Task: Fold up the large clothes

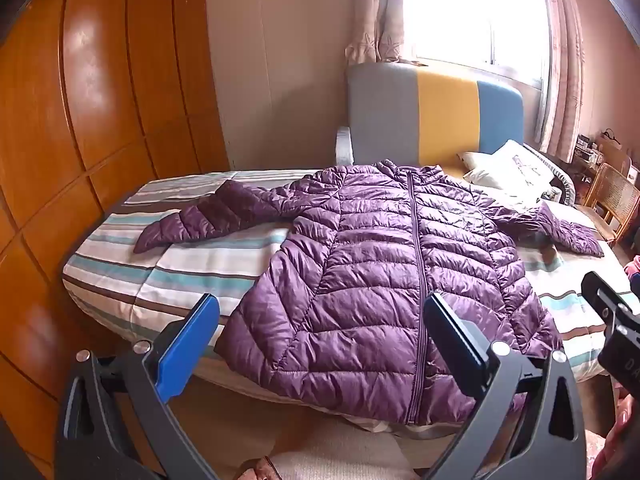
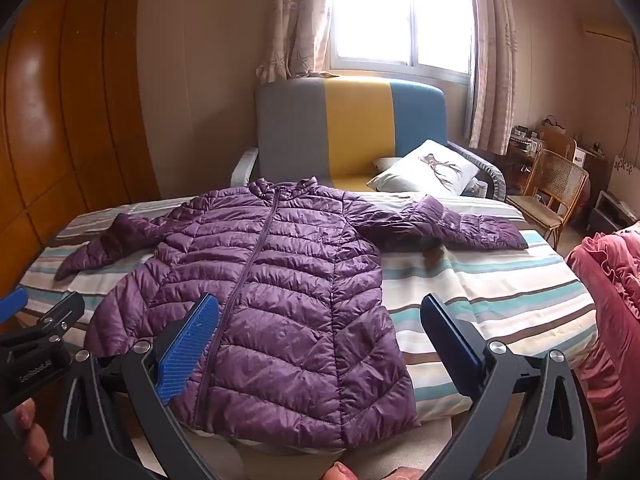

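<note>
A purple quilted down jacket lies flat and unfolded, front up and zipped shut, on a bed covered with a striped sheet of cream, teal and brown bands. Relative to the jacket: its hem reaches the near edge of the bed, its collar points toward a grey, yellow and blue upholstered headboard panel beyond it, and both sleeves are spread outward on the sheet. A white cushion with a dark printed motif rests beyond the jacket's right sleeve. A rattan-backed wooden chair stands further right of that sleeve, off the bed. Orange-brown wooden wardrobe doors stand left of the jacket.

The left gripper hovers above the jacket's hem, jaws spread wide, nothing between them. The right gripper hovers likewise over the hem, jaws spread wide, gripping nothing.
</note>
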Demonstrator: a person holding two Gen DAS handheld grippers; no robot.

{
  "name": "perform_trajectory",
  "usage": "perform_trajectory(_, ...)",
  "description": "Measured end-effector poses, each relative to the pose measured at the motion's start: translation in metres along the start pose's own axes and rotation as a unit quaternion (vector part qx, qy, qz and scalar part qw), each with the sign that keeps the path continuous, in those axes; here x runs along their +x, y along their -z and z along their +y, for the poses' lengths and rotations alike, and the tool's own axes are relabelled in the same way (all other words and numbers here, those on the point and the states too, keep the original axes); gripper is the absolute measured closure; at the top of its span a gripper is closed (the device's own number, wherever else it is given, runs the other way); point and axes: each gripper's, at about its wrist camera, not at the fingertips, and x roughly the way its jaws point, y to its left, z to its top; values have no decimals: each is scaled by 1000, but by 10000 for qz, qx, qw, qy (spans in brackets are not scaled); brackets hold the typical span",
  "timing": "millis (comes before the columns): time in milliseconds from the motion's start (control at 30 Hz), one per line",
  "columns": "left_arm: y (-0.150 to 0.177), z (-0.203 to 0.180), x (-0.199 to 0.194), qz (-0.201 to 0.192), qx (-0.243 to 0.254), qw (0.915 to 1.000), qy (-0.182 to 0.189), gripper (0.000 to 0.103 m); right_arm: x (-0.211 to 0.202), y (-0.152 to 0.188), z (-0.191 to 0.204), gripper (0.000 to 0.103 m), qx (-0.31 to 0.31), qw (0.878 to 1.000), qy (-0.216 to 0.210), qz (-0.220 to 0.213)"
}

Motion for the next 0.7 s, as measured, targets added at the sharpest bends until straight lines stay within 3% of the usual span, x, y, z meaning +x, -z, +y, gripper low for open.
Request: perform_trajectory(700, 3, 0, 2, -8, -73, 10000, 13, 2, -4, -3, 0, 3, -48, 10000, 1, -61)
